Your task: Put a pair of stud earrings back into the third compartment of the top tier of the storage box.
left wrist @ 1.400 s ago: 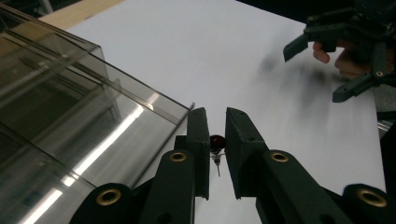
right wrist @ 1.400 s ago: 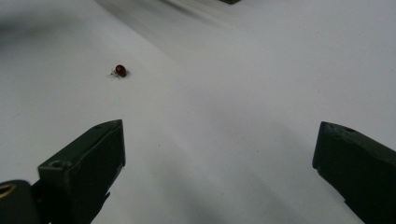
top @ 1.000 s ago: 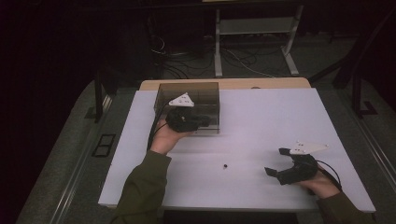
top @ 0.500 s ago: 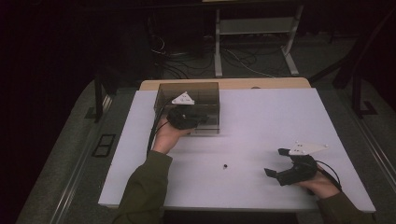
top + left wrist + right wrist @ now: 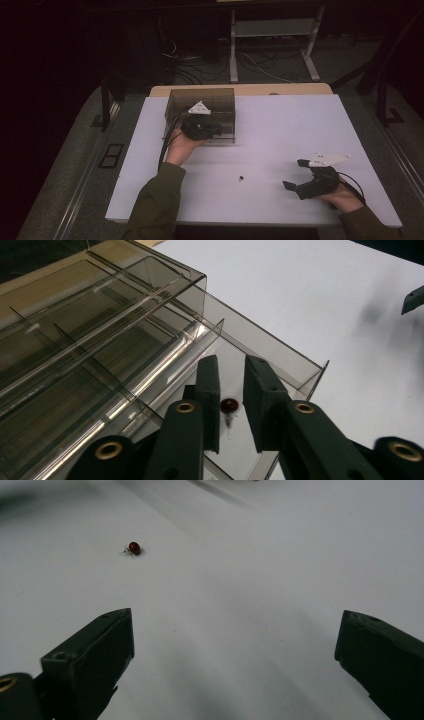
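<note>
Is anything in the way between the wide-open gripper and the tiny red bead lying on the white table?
No, nothing visible. The small dark red bead lies alone on the bare white table, ahead of the right gripper. Between its wide-open jaws and the bead there is just table top.

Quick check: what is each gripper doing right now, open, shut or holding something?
Left gripper: jaws just opening, a small red bead lying loose between them in the clear organiser's drawer.
Right gripper: open wide, holding nothing.
</note>
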A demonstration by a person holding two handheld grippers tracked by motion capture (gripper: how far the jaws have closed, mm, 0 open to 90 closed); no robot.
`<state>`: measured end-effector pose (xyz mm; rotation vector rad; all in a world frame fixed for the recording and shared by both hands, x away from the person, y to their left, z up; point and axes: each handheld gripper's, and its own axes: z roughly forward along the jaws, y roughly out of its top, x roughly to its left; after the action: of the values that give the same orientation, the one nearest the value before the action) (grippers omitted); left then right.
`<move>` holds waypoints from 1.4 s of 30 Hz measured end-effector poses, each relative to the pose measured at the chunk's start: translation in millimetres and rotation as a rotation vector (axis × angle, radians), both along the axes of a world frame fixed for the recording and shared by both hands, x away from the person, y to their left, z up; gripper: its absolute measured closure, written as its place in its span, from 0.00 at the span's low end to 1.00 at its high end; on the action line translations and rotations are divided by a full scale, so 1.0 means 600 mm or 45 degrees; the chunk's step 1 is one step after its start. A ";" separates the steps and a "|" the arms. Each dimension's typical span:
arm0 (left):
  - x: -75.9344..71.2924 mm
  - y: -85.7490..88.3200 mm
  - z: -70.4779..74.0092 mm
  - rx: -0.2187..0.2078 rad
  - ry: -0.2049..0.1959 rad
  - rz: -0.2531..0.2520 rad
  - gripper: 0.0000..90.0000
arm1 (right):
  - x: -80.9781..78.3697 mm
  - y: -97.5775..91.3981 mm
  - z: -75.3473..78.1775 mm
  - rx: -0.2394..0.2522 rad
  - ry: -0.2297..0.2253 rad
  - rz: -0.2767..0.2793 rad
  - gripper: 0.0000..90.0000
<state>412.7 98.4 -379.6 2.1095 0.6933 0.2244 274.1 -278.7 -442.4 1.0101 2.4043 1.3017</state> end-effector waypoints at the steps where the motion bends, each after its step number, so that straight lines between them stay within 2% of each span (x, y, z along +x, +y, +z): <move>1: 0.000 0.000 0.001 -0.004 -0.001 0.000 0.83 | 0.000 0.000 0.000 0.000 0.000 0.000 0.02; 7: -0.009 0.003 0.011 -0.025 -0.016 -0.003 0.82 | -0.001 0.000 0.000 -0.003 0.001 0.001 0.02; 11: -0.017 0.005 0.019 -0.034 -0.019 -0.022 0.95 | 0.000 0.000 0.000 -0.002 0.001 0.002 0.02; 16: -0.029 0.006 0.018 -0.035 0.001 -0.042 0.99 | -0.001 0.000 0.000 -0.008 0.000 0.003 0.02; 22: -0.048 0.013 0.016 -0.049 0.021 -0.063 0.99 | -0.001 0.000 0.000 -0.010 -0.001 0.002 0.02; 31: -0.077 0.009 0.024 -0.049 0.005 -0.101 0.99 | -0.002 0.001 0.001 -0.001 0.016 -0.003 0.02; 35: -0.084 0.006 0.025 -0.051 0.002 -0.113 0.99 | -0.001 0.001 0.000 -0.003 0.002 -0.002 0.02; 41: -0.101 -0.001 0.015 -0.049 0.016 -0.125 0.99 | -0.001 0.000 0.000 -0.002 -0.004 -0.002 0.02; 42: -0.104 -0.002 0.012 -0.051 0.020 -0.128 0.99 | -0.002 0.001 0.001 0.001 0.010 -0.003 0.02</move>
<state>350.5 96.9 -372.4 2.1031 0.5942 0.1376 272.8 -278.3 -441.9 1.0201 2.4076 1.2998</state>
